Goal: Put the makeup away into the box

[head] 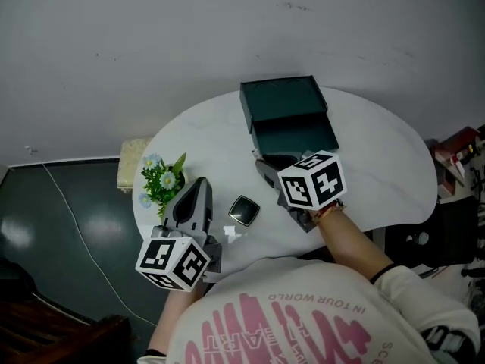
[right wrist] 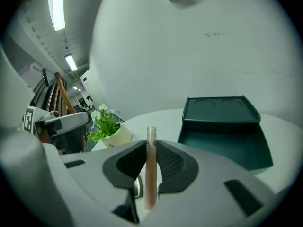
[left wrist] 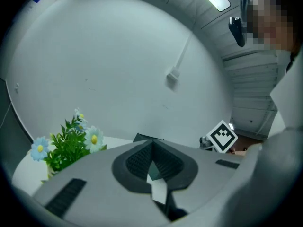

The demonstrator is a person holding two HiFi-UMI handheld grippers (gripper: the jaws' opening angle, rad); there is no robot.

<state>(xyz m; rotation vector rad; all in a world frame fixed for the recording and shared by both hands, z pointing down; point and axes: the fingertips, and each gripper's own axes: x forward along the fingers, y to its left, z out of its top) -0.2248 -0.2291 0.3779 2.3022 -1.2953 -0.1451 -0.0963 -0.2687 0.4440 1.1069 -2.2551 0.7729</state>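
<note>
My right gripper (right wrist: pixel 151 143) is shut on a slim pinkish makeup tube (right wrist: pixel 151 174) with a clear cap, which stands upright between the pads. In the head view this gripper (head: pixel 263 167) hovers over the white table just in front of the open dark green box (head: pixel 327 131), and the tube is hidden there. The box (right wrist: pixel 258 148) lies ahead and to the right, its lid tipped back. A black square compact (head: pixel 243 211) lies on the table between the grippers. My left gripper (head: pixel 201 182) points away over the table's left part, its jaws (left wrist: pixel 152 148) together with nothing in them.
A small pot of blue and white flowers (head: pixel 161 180) stands at the table's left edge, close beside the left gripper. A small white scrap (head: pixel 232 233) lies near the compact. The round table (head: pixel 379 150) drops off to dark floor at left. A pale stool (head: pixel 132 164) sits beyond the flowers.
</note>
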